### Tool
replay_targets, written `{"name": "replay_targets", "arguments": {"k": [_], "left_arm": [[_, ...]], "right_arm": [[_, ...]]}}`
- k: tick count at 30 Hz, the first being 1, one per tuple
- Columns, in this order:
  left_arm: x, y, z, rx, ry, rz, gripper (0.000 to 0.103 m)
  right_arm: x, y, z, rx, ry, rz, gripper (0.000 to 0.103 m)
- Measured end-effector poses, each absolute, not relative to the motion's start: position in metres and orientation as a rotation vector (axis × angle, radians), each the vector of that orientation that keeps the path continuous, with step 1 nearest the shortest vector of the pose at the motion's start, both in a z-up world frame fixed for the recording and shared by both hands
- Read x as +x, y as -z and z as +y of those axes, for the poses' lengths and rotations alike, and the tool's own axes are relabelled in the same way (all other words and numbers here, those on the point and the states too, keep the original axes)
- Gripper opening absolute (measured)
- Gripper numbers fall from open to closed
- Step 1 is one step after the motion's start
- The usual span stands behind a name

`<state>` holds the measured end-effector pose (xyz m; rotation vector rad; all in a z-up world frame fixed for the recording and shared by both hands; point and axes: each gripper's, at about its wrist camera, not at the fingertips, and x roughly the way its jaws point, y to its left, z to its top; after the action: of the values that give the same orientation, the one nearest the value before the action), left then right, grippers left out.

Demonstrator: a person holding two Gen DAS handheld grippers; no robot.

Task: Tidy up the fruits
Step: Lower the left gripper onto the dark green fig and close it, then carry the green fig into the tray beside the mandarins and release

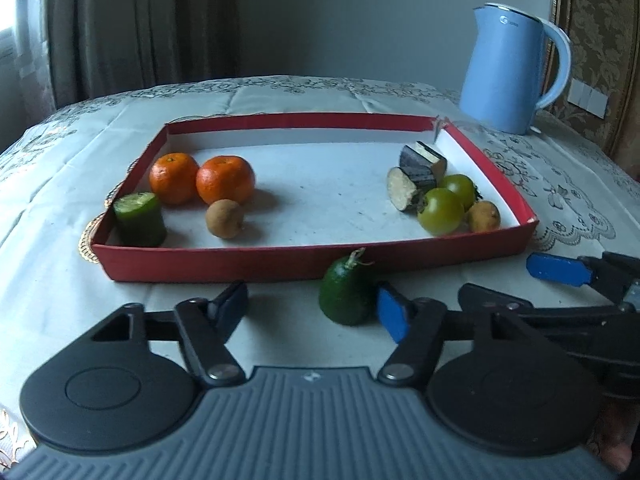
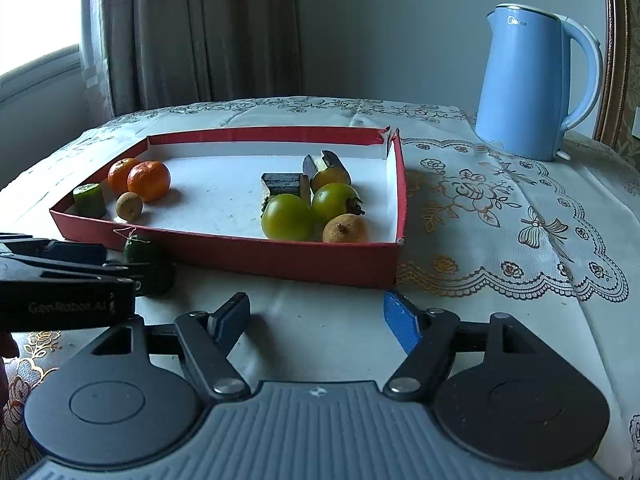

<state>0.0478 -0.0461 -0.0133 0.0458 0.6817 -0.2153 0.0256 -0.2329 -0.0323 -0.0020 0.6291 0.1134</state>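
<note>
A shallow red tray [image 1: 304, 266] with a white floor is seen on a table covered by an embroidered cloth [image 2: 500, 216]. In the left part of the tray two oranges [image 1: 226, 179] are placed side by side, with a small brown fruit [image 1: 225, 219] just in front of them and a cut cucumber piece [image 1: 140, 218] standing upright in the near left corner. In the right part two eggplant pieces [image 1: 416, 178] are lying, and near them two green tomatoes [image 1: 441, 211] are touching each other; a second brown fruit [image 1: 484, 216] is put beside them at the near right corner.

Outside the tray, on the cloth just before its near wall, a dark green fruit with a dry stem [image 1: 346, 294] is resting. The left gripper [image 1: 312, 312] is held low, with its jaws spread wide; the green fruit is found between the fingers, close to the right blue pad, and nothing is pinched. It cannot be told if the pad touches the fruit.

The right gripper [image 2: 318, 322] is held to the right, before the near right part of the tray, also spread apart and holding nothing. A blue kettle [image 2: 532, 80] is standing far right on the table.
</note>
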Motion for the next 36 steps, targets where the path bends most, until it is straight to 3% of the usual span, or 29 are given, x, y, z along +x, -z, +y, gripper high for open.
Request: {"name": "replay_targets", "arguments": {"k": [3, 9, 36], "left_arm": [[0.046, 0.013, -0.05, 0.059, 0.257, 0.682, 0.042], [0.046, 0.014, -0.049, 0.048, 0.309, 0.68, 0.027], [0.032, 0.003, -0.039, 0.076, 0.293, 0.666, 0.026]], "right_arm": [[0.026, 0.032, -0.233, -0.002, -0.112, 0.629, 0.074], [0.026, 0.032, -0.235, 0.008, -0.102, 0.628, 0.074], [0.027, 0.034, -0.233, -0.002, -0.103, 0.631, 0.076]]}}
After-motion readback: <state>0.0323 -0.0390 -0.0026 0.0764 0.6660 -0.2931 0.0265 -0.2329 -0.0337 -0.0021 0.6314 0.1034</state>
